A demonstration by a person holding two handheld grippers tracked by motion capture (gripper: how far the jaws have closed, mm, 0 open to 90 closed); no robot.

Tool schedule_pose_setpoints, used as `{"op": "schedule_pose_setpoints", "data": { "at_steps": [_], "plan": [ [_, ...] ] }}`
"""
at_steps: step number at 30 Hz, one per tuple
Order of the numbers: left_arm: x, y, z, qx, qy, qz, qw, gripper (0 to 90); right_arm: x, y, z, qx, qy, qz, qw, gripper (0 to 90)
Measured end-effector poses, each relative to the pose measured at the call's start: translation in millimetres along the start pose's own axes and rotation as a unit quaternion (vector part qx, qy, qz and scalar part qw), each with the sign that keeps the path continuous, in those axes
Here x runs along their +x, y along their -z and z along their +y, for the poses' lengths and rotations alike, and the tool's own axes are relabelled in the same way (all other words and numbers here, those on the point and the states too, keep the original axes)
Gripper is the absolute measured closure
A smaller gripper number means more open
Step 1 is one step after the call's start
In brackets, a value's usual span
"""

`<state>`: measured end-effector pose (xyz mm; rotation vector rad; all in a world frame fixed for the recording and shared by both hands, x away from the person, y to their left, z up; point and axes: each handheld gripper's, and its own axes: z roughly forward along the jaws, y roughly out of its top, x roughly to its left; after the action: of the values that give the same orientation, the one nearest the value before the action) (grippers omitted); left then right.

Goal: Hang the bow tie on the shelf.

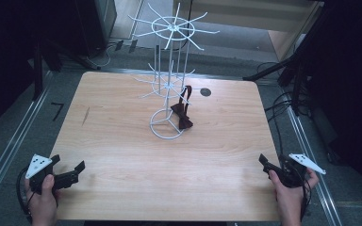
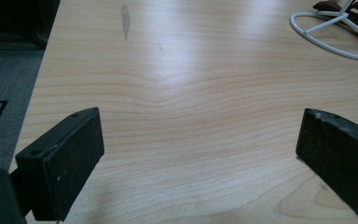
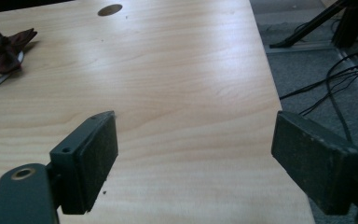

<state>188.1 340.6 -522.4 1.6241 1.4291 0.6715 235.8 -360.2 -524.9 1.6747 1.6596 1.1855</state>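
- A wooden table [image 1: 122, 141] fills the middle of the high view, with a white wire stand [image 1: 168, 94] upright on it, a little toward the far side of centre.
- A dark brown bow tie [image 1: 183, 115] hangs by its strap from one of the stand's lower hooks, on the right side of the stand; its bow sits low, over the right edge of the stand's round base ring, and whether it rests on the ring or the table cannot be told.
- In the right gripper view the bow tie [image 3: 4, 49] shows at the far left, well apart from the jaws.
- The left gripper [image 1: 70, 173] is held in the left hand [image 1: 42, 200] over the near left corner of the table, well apart from the stand and the bow tie.
- Its jaws stand wide apart in the left gripper view, with nothing between them but bare table [image 2: 191, 116]; the stand's base ring [image 2: 326, 39] shows at the far right there.
- The right gripper [image 1: 265, 165] is held in the right hand [image 1: 290, 195] at the near right edge of the table, also well apart from the bow tie.
- Its jaws gape wide too and grip nothing; between them lies bare wood and the table's right edge.
- A small dark round hole [image 1: 205, 92] marks the table just to the right of the stand, toward the far edge.
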Motion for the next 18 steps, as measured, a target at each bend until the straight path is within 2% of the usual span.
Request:
{"op": "schedule_pose_setpoints", "data": {
  "at_steps": [5,11,18],
  "plan": [
    [-0.4,-0.2,0.0,-0.001,-0.001,0.001,1.0,1.5,-11.9,7.6,-14.4,0.004,-0.015,0.001,0.9999,13.1],
    [-1.1,-0.3,0.0,0.001,-0.004,0.002,1.0,1.5,-23.9,15.1,-29.3,0.009,-0.02,-0.009,0.9997,13.1],
    [-0.7,-0.3,0.1,0.003,-0.004,0.0,1.0,1.5,-34.4,25.6,-37.2,0.005,-0.022,-0.021,0.9995,13.2]
  ]
}}
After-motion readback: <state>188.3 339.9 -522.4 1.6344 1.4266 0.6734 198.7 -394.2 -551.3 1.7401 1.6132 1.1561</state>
